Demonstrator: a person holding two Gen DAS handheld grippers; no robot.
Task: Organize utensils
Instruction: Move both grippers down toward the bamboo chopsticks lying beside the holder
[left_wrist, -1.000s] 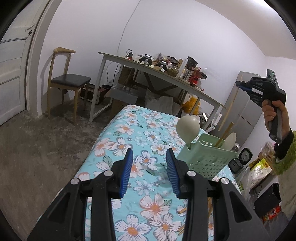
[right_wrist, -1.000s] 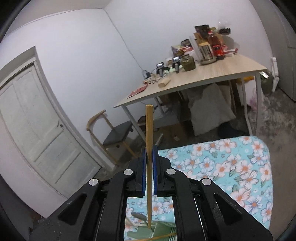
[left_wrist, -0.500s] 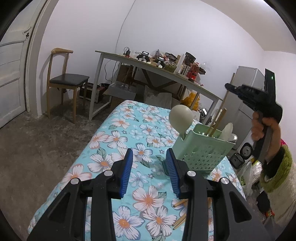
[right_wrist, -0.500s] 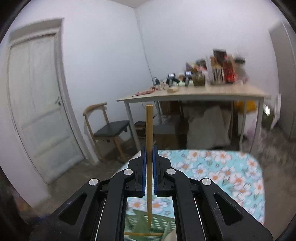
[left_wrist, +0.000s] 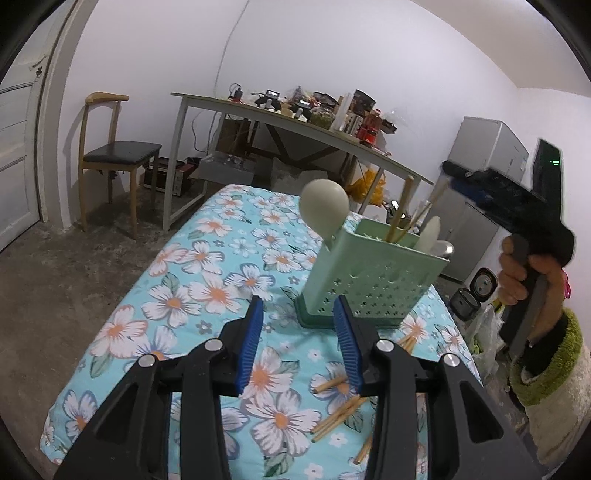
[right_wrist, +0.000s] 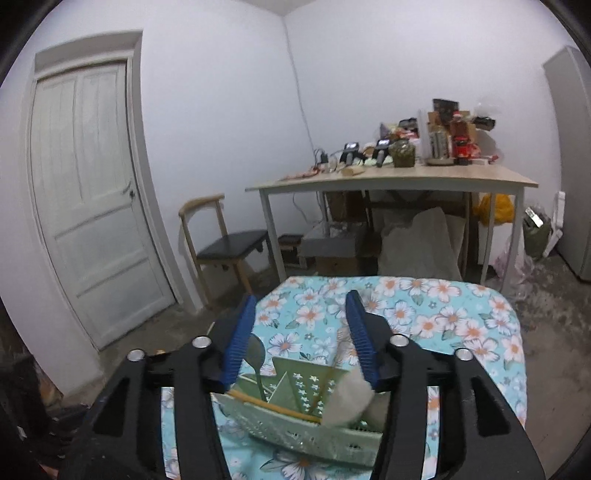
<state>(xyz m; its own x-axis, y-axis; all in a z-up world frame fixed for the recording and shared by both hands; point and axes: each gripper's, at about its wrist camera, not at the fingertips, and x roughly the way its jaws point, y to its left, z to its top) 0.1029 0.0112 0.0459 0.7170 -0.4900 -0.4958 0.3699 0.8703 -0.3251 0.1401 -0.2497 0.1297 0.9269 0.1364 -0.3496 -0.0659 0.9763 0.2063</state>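
A pale green perforated utensil holder (left_wrist: 369, 280) stands on the flowered cloth. It holds wooden chopsticks (left_wrist: 400, 210), a big white ladle (left_wrist: 324, 206) and a white spoon (left_wrist: 430, 234). Several loose chopsticks (left_wrist: 338, 417) lie on the cloth in front of it. My left gripper (left_wrist: 298, 301) hovers just short of the holder, its jaws opening slightly, with nothing between them. My right gripper (right_wrist: 301, 295) hangs over the holder (right_wrist: 295, 428), its jaws opening and empty. Below it are a metal spoon (right_wrist: 255, 350) and a chopstick (right_wrist: 269, 404) in the holder. A hand carries that gripper (left_wrist: 461, 177) at the right.
The cloth-covered table (left_wrist: 207, 288) ends close on the left and far sides. Behind stand a cluttered desk (left_wrist: 295, 122), a wooden chair (left_wrist: 118, 155), a grey fridge (left_wrist: 491, 147) and a white door (right_wrist: 88, 206). A rice cooker (left_wrist: 480, 284) sits on the floor at right.
The right gripper sank toward the holder and let go of the chopstick it was pinching; its jaws now stand apart. The left gripper drifted a little closer to the holder.
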